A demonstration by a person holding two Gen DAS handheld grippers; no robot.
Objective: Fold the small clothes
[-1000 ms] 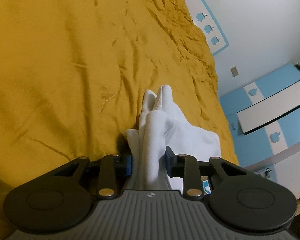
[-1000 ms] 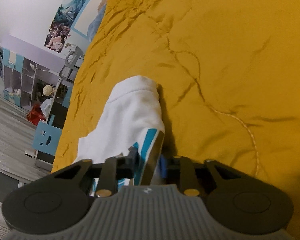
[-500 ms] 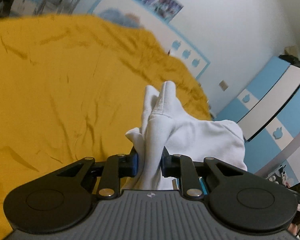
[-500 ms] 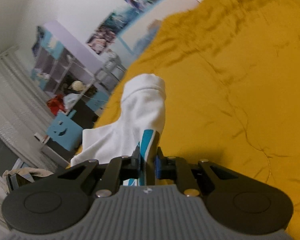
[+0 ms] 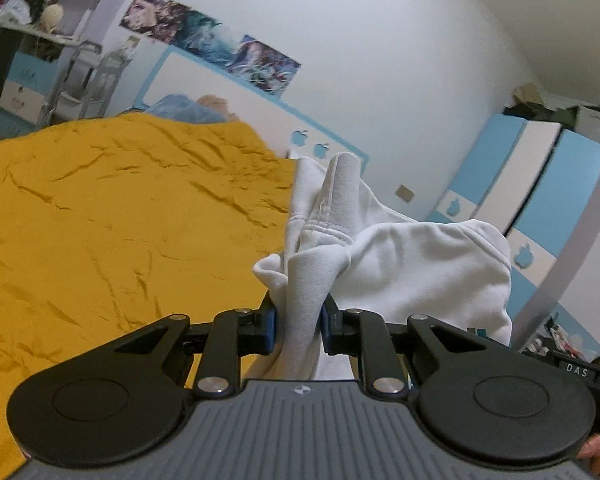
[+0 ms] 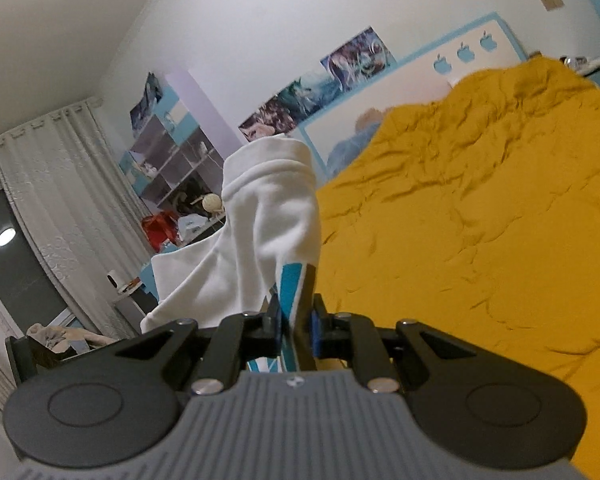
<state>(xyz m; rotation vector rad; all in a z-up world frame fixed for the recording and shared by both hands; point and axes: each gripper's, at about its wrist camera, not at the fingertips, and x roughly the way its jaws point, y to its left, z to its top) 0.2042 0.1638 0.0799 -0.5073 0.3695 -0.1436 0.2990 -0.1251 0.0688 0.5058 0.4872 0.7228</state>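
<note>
A small white garment [image 5: 400, 248] hangs in the air above the bed, held at two places. My left gripper [image 5: 299, 322] is shut on a bunched white fold of it, and cloth stands up past the fingertips and drapes to the right. In the right wrist view the same white garment [image 6: 260, 220] shows a blue stripe near the jaws. My right gripper [image 6: 296, 324] is shut on that striped edge, and the cloth falls away to the left.
A bed with a wrinkled mustard-yellow cover [image 5: 100, 232] spreads below and beyond both grippers. A blue and white headboard [image 6: 440, 68] and posters line the far wall. Blue and white wardrobes [image 5: 540, 184] stand at the right, shelves [image 6: 172, 152] and curtains [image 6: 56, 192] at the left.
Both grippers have lifted the white garment off the yellow cover, and both views have swung up from the bed to the walls and furniture. Both jaws narrowed slightly on the cloth.
</note>
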